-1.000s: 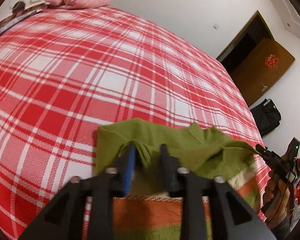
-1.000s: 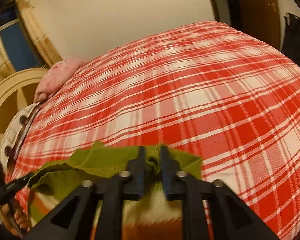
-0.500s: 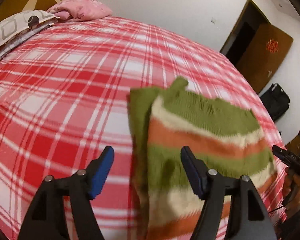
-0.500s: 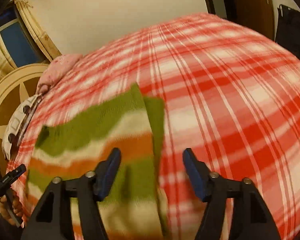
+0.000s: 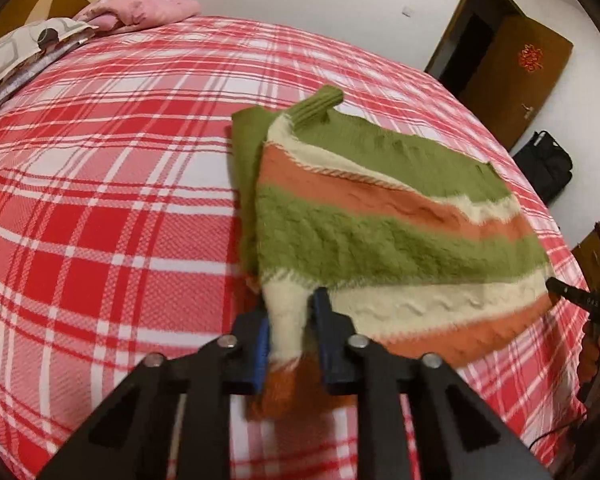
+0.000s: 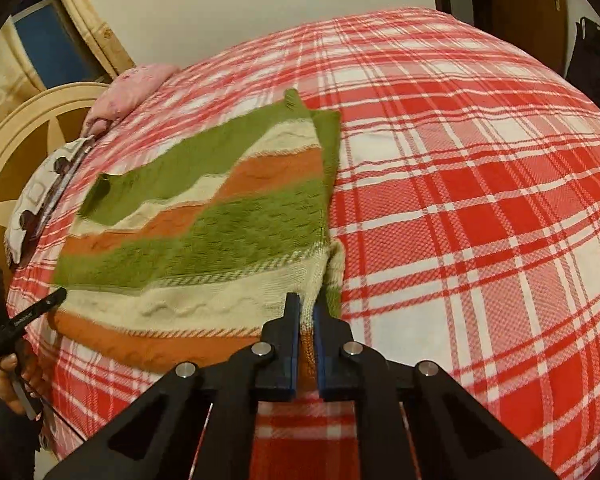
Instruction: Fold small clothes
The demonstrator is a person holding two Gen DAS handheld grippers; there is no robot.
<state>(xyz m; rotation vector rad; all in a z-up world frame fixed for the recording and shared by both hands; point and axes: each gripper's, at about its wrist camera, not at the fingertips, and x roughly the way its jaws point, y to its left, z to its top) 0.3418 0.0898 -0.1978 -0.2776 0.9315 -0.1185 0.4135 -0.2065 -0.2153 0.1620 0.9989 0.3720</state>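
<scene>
A small knitted sweater [image 5: 380, 236] with green, orange and cream stripes lies folded on the red plaid bed; it also shows in the right wrist view [image 6: 220, 232]. My left gripper [image 5: 288, 312] is shut on the sweater's near left corner, pinching cream and orange knit between its blue pads. My right gripper [image 6: 307, 312] is shut on the near right corner of the same hem. A green ribbed cuff [image 5: 320, 106] sticks out at the far edge. The right gripper [image 5: 576, 300] also shows at the right edge of the left wrist view.
The red and white plaid bedspread [image 5: 100, 200] covers the whole bed. A pink pillow [image 5: 140, 8] and a patterned pillow [image 5: 16, 52] lie at the head by the round wooden headboard [image 6: 20, 152]. A brown door [image 5: 512, 76] and a black bag [image 5: 548, 164] stand beyond the bed.
Both grippers let go of the green far edge, opened and pulled back. They have now closed on the near hem corners of the folded sweater.
</scene>
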